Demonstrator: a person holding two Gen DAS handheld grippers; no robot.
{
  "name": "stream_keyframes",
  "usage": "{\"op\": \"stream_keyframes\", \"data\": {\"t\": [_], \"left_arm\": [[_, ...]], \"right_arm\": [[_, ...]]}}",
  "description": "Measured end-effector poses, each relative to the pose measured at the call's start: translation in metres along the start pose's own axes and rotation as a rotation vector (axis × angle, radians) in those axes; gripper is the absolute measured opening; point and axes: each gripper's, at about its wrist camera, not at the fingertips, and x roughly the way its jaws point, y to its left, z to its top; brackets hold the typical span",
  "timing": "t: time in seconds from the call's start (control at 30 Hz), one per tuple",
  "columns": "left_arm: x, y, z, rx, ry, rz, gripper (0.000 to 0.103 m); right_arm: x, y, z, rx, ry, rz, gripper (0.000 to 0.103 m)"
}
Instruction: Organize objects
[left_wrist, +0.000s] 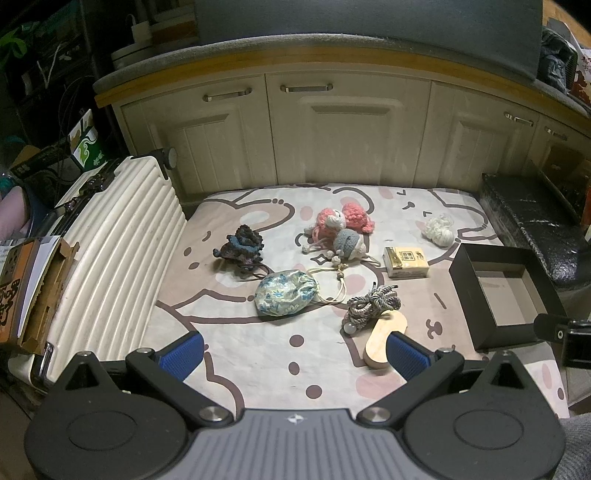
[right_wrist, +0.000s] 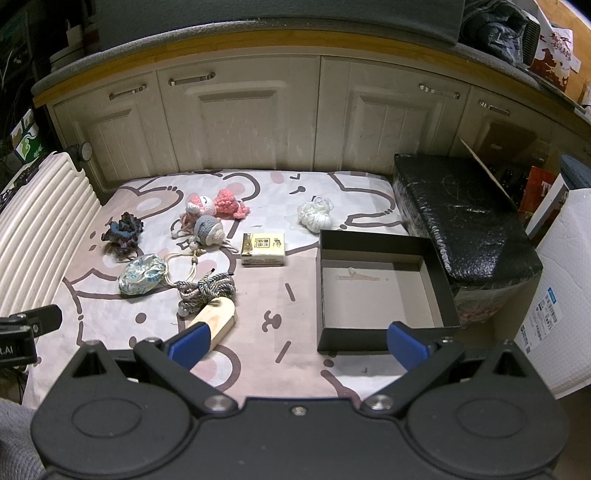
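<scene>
Small items lie on a patterned cloth (left_wrist: 258, 350) (right_wrist: 295, 369): a dark crochet piece (left_wrist: 240, 247) (right_wrist: 123, 230), pink and grey crochet dolls (left_wrist: 340, 229) (right_wrist: 208, 218), a floral pouch (left_wrist: 286, 291) (right_wrist: 142, 275), a tissue pack (left_wrist: 406, 261) (right_wrist: 263, 249), white yarn (left_wrist: 439, 229) (right_wrist: 314, 214), and a wooden block with a grey cord (left_wrist: 384, 339) (right_wrist: 216, 317). An empty black box (left_wrist: 465, 291) (right_wrist: 321, 295) stands on the right. My left gripper (left_wrist: 295, 354) hovers open above the cloth's near part. My right gripper (right_wrist: 295, 345) is open too, near the box's front edge. Neither holds anything.
A white ribbed suitcase (left_wrist: 114, 251) (right_wrist: 33, 221) borders the cloth on the left. Cream cabinets (left_wrist: 332, 133) (right_wrist: 258, 122) stand behind. A black wrapped block (left_wrist: 532, 221) (right_wrist: 461, 221) lies right of the box. A cardboard box (left_wrist: 33, 291) rests on the suitcase. White packaging (right_wrist: 561, 295) sits far right.
</scene>
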Motion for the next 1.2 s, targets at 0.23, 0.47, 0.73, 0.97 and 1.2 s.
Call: {"op": "stream_keyframes", "data": {"t": [0.23, 0.47, 0.73, 0.97, 1.2], "left_arm": [[-0.0001, 0.0000, 0.0005, -0.001, 0.000, 0.001, 0.103], [-0.0002, 0.0000, 0.0007, -0.001, 0.001, 0.000, 0.103], [-0.0002, 0.0001, 0.0009, -0.001, 0.001, 0.000, 0.103], [0.0004, -0.0009, 0.0029, -0.002, 0.002, -0.001, 0.103], [0.0004, -0.0007, 0.0029, -0.003, 0.002, -0.002, 0.103]], "right_arm": [[0.0000, -0.0007, -0.0007, 0.000, 0.000, 0.000, 0.103], [0.0001, -0.0003, -0.0005, 0.000, 0.001, -0.001, 0.103], [0.0000, 0.0003, -0.0002, 0.000, 0.001, 0.000, 0.103], [-0.0001, 0.0001, -0.0005, -0.001, 0.001, -0.001, 0.103], [-0.0002, -0.0001, -0.0006, -0.001, 0.001, -0.001, 0.103]]}}
